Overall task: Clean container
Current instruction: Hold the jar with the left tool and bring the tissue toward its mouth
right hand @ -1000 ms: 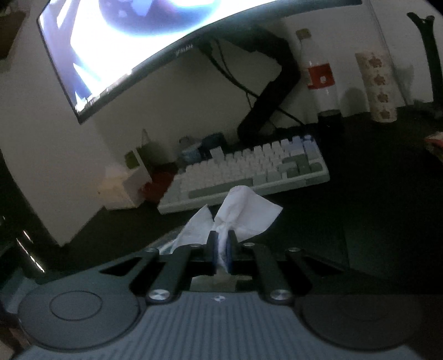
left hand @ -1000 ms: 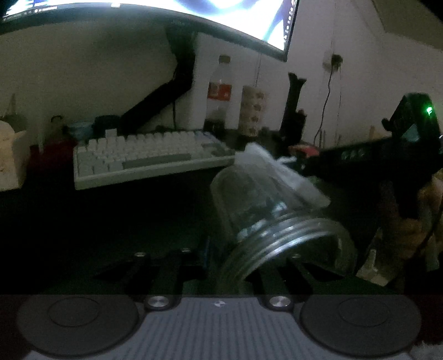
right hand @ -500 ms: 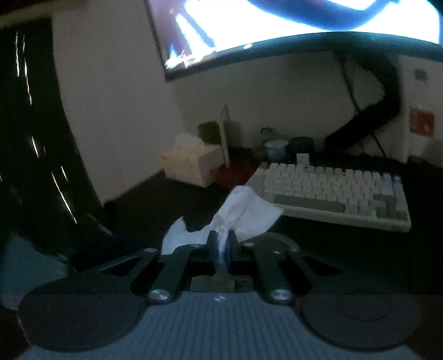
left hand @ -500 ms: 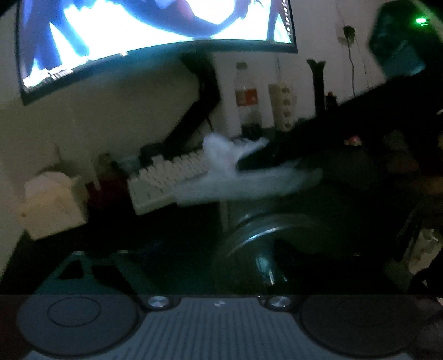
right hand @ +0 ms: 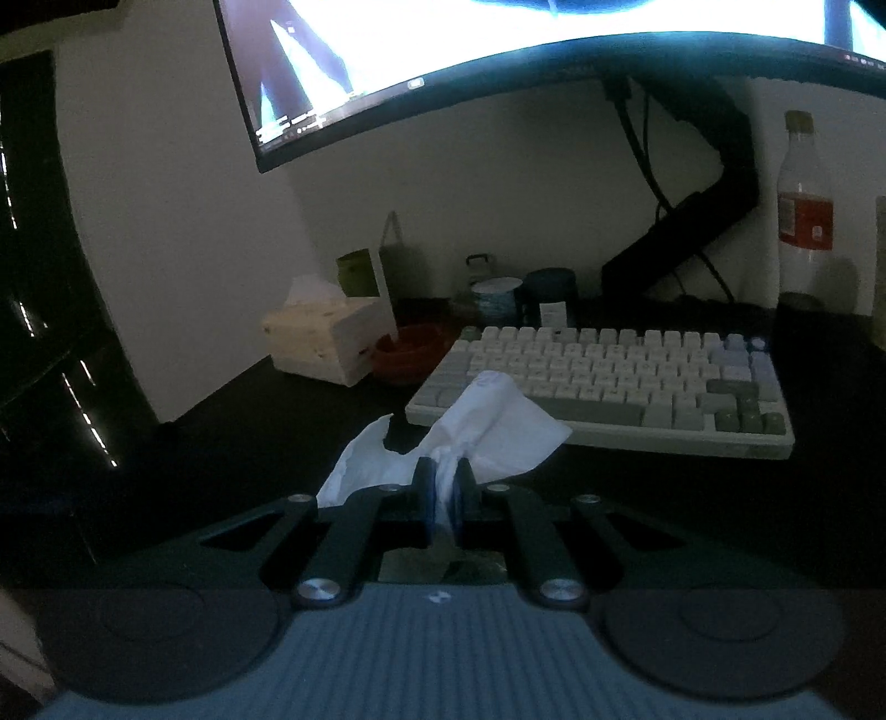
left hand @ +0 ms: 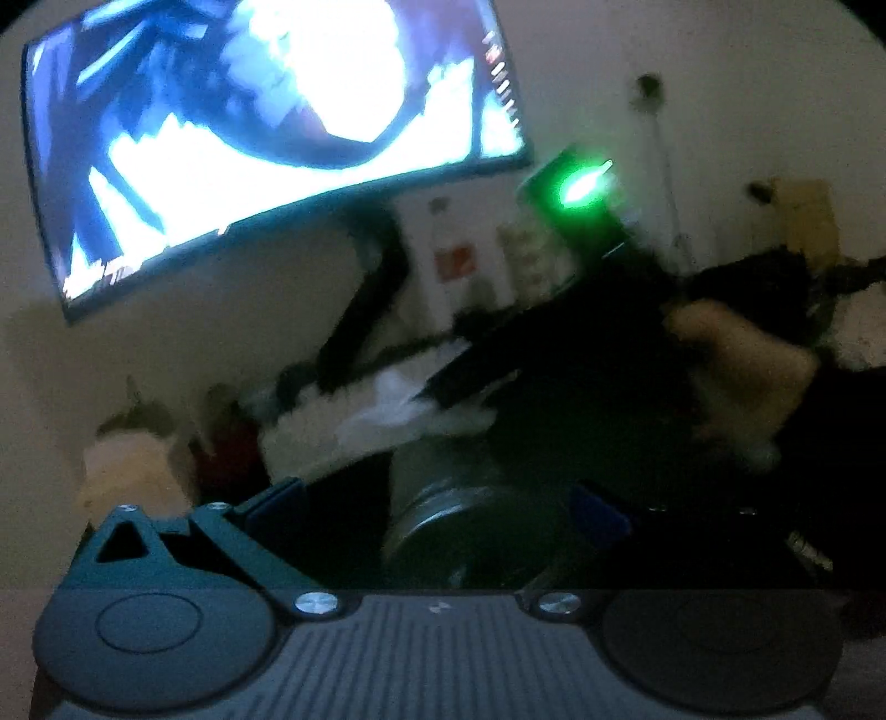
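The right gripper (right hand: 443, 498) has its two fingers pressed together on a crumpled white tissue (right hand: 487, 426), which fans out above and to the left of the pads. Only the right wrist view gives a sharp look at the desk: the pale keyboard (right hand: 609, 382) lies just beyond the tissue, a cream tissue box (right hand: 326, 338) sits left of the keyboard, a dark red dish (right hand: 410, 354) sits between that box and the keyboard, and a bottle with a red label (right hand: 803, 216) stands behind the keyboard's right end. The curved monitor (right hand: 498, 44) hangs above the keyboard on a black arm. The jar does not show in this view.

The left wrist view is blurred and tilted, but it alone shows the container: a clear glass jar (left hand: 459, 515) with a threaded neck, lying on its side between the fingers of the left gripper (left hand: 437, 509), mouth toward the camera. The blue pads stand wide apart on either side of the jar; whether they touch the glass cannot be told. In front of the keyboard (left hand: 310, 421), the right gripper (left hand: 443, 387) reaches in from the right with the tissue (left hand: 398, 410), just above the far end of the jar; contact is unclear. A green light (left hand: 581, 185) glows on the right tool's body.
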### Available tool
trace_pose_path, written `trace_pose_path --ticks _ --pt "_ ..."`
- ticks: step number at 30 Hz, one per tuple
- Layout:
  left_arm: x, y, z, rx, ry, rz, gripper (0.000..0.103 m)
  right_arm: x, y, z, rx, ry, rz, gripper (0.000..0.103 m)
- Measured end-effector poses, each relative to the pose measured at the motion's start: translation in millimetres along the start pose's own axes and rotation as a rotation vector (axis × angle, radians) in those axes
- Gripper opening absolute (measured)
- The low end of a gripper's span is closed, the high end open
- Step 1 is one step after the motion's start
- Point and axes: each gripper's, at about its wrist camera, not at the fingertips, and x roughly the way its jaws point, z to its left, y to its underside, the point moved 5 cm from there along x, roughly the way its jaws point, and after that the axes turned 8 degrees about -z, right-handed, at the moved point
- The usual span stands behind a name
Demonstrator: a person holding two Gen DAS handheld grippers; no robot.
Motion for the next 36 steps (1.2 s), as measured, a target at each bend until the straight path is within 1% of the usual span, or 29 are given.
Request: trace_pose_path --ticks 1,3,4,6,8,9,12,14,16,19,21,24,28,33,36 --pt "-3 -2 -6 -0.002 0.035 -0.009 0.103 -1 -1 -1 0.000 0.000 -0.002 0.008" --pt "0 -3 -18 0.010 0.070 0.010 0.103 -5 -3 1 0.000 0.004 -0.004 0.008" --pt "4 0 -23 0.023 0.060 0.034 0.103 -6 -3 -1 0.001 0.005 -0.004 0.008" --pt "22 5 -26 0.039 0.008 0.098 0.103 -7 -2 -4 0.005 0.009 -0.002 0.009" --pt "39 11 -26 0.006 0.008 0.164 0.103 -12 -3 -2 0.003 0.009 0.000 0.009" --pt "48 14 -24 -0.017 0.024 0.190 0.103 -13 -3 -3 0.010 0.008 0.001 0.009" --pt "62 19 -20 -0.032 -0.021 0.218 0.103 -14 -3 -6 0.019 0.002 0.001 0.009" --pt "71 25 -14 -0.047 -0.037 0.245 0.103 -16 -3 -7 0.024 0.002 -0.001 0.009" --pt "83 33 -3 -0.092 -0.069 0.285 0.103 -18 -2 -8 0.030 0.006 -0.005 0.009" --pt "101 47 15 -0.194 -0.032 0.338 0.103 -19 -2 -9 0.035 0.010 -0.013 0.009" --pt "110 55 24 -0.226 -0.041 0.363 0.103 -18 -2 -9 0.043 0.011 -0.017 0.009" --pt "111 60 36 -0.199 -0.119 0.372 0.103 -14 -2 -11 0.061 0.039 -0.023 0.009" --pt "96 60 54 -0.177 -0.181 0.364 0.103 -9 -4 -12 0.071 0.083 -0.030 0.009" --pt "86 62 84 -0.240 -0.237 0.354 0.103 -4 -6 -8 0.052 0.115 -0.032 0.009" --pt "82 63 98 -0.284 -0.250 0.330 0.103 -3 -7 -9 0.049 0.121 -0.029 0.009"
